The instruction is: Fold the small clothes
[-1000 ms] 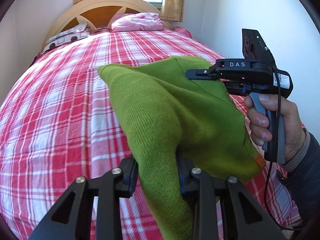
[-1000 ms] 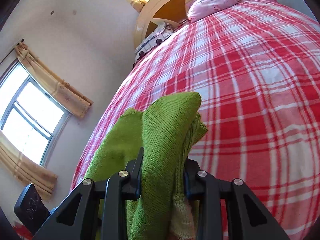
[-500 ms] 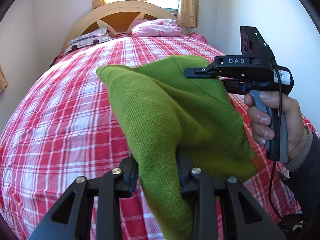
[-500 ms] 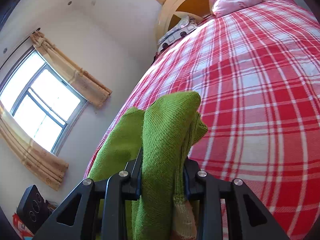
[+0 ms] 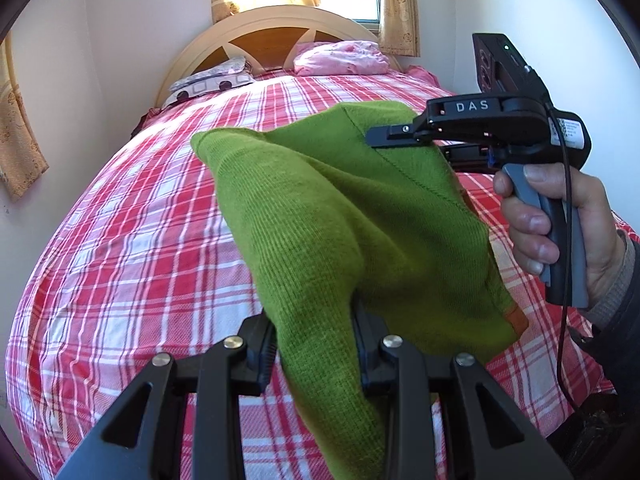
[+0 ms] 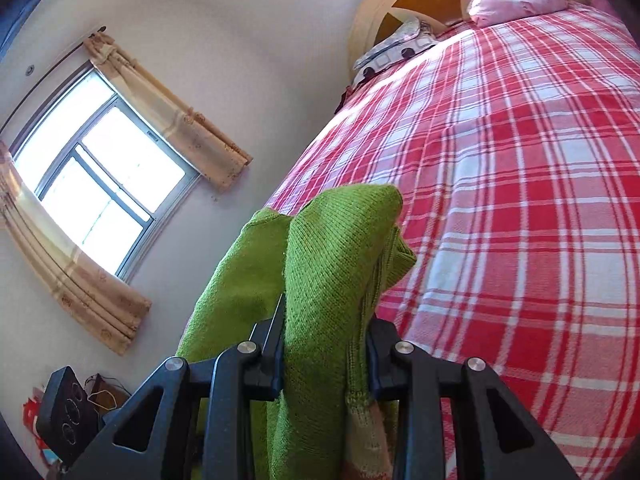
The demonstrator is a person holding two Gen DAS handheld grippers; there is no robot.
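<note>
A small green knitted garment (image 5: 340, 220) hangs in the air above a bed with a red and white plaid cover (image 5: 132, 240). My left gripper (image 5: 314, 348) is shut on one bunched edge of it. My right gripper (image 6: 326, 352) is shut on another bunched part of the garment (image 6: 332, 264). In the left wrist view the right gripper (image 5: 400, 138) reaches in from the right and pinches the garment's far upper edge. The cloth sags between the two grips. An orange patch (image 5: 516, 318) shows at its lower right corner.
A wooden headboard (image 5: 280, 28) stands at the far end, with a pink pillow (image 5: 340, 56) and a patterned pillow (image 5: 208, 82). A curtained window (image 6: 100, 184) is on the left wall. A black device (image 6: 66, 408) sits low at the left.
Both grippers have lifted and tilted with the garment still held; the headboard and side window have come more into view. The grips have not changed.
</note>
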